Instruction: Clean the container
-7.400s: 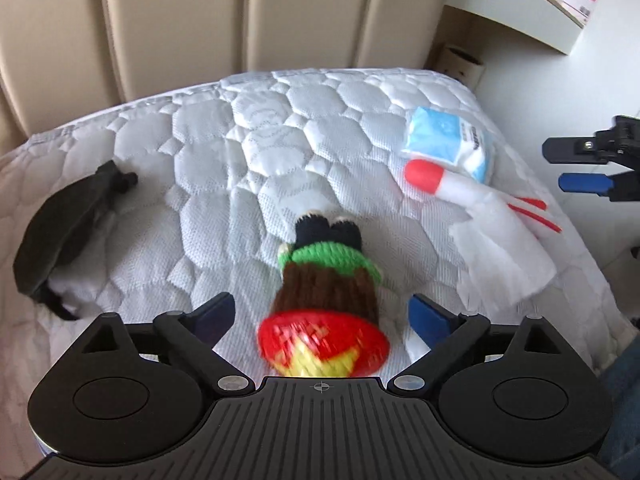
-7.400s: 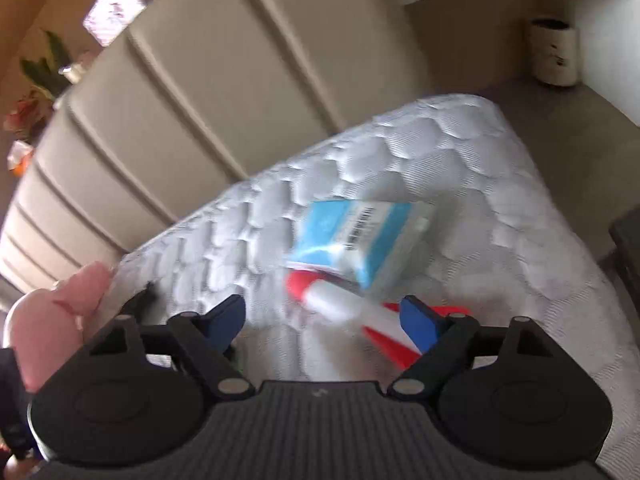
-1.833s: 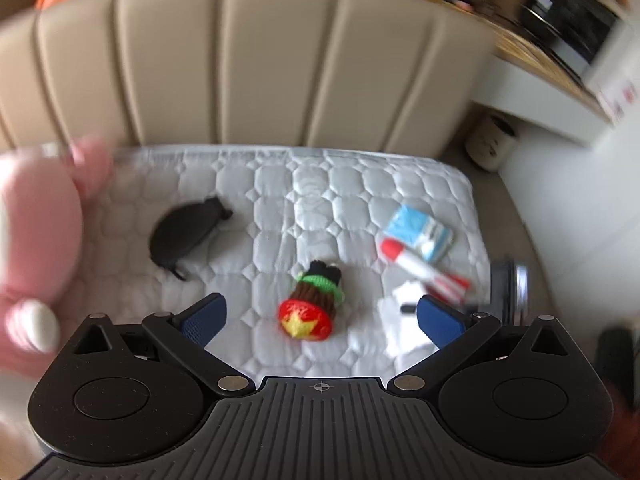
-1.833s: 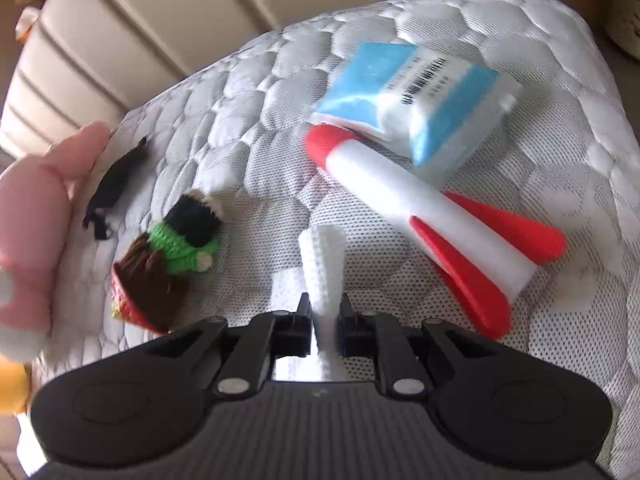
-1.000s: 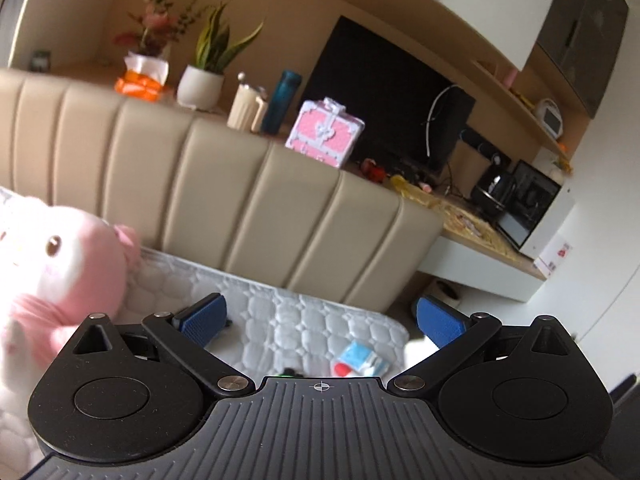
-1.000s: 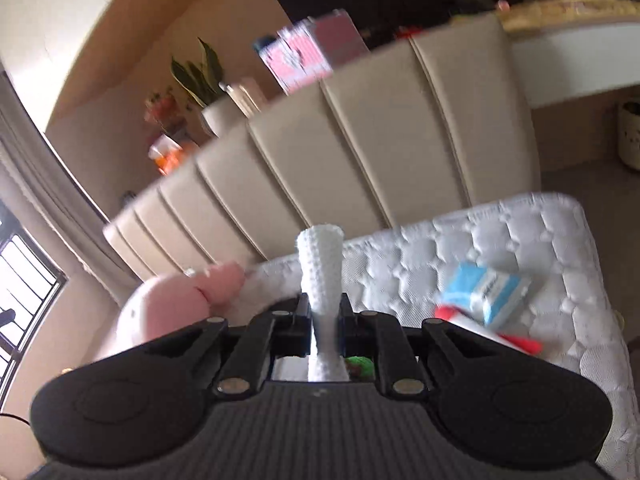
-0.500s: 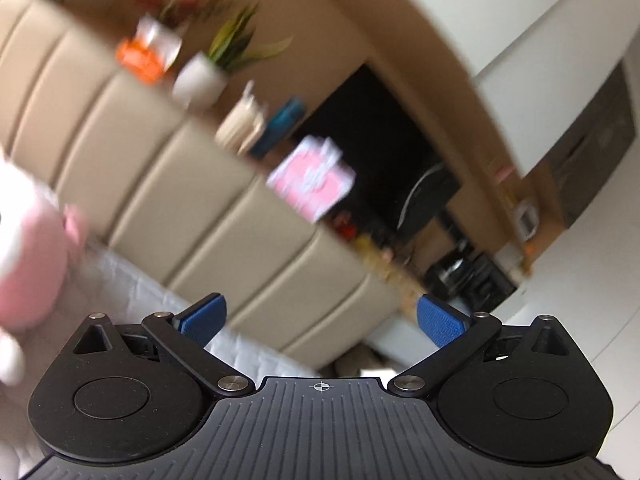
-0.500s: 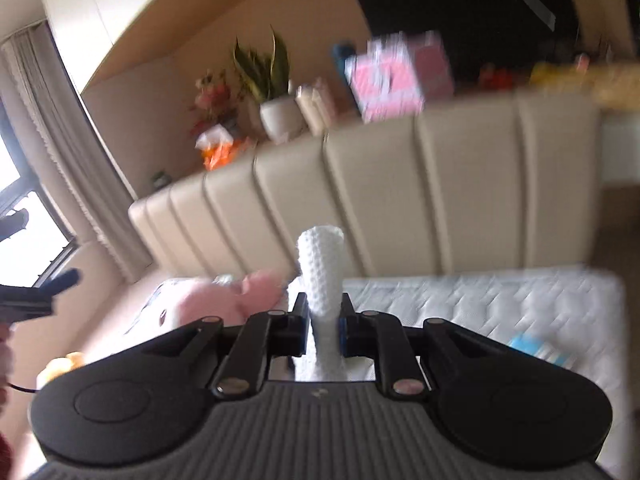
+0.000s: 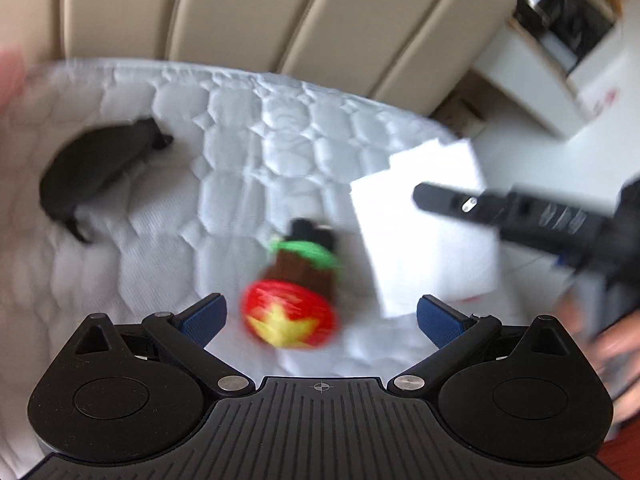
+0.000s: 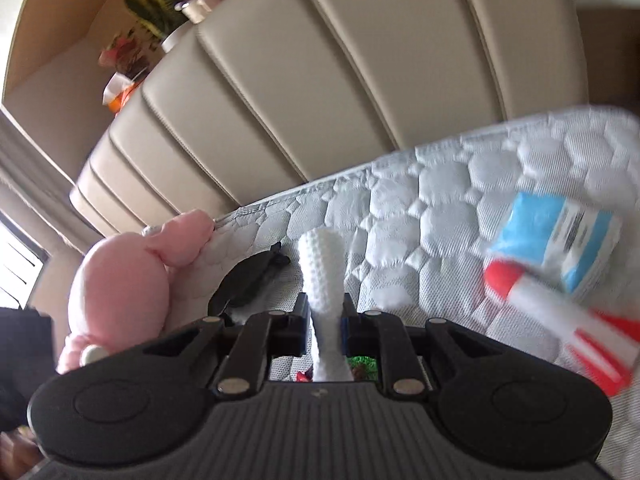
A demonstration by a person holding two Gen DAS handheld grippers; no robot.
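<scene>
Right gripper jaws clamp the white tissue; left gripper jaws gape empty above the knitted toy: center it before closing.

The paper towel is white with a dimpled surface and is pinched between the closed jaws of the right gripper, rising upright from them as a narrow fold. From the left wrist camera the towel hangs as a flat, roughly rectangular sheet above the quilted mattress, just right of the knitted toy. No container can be identified in either view.
</scene>
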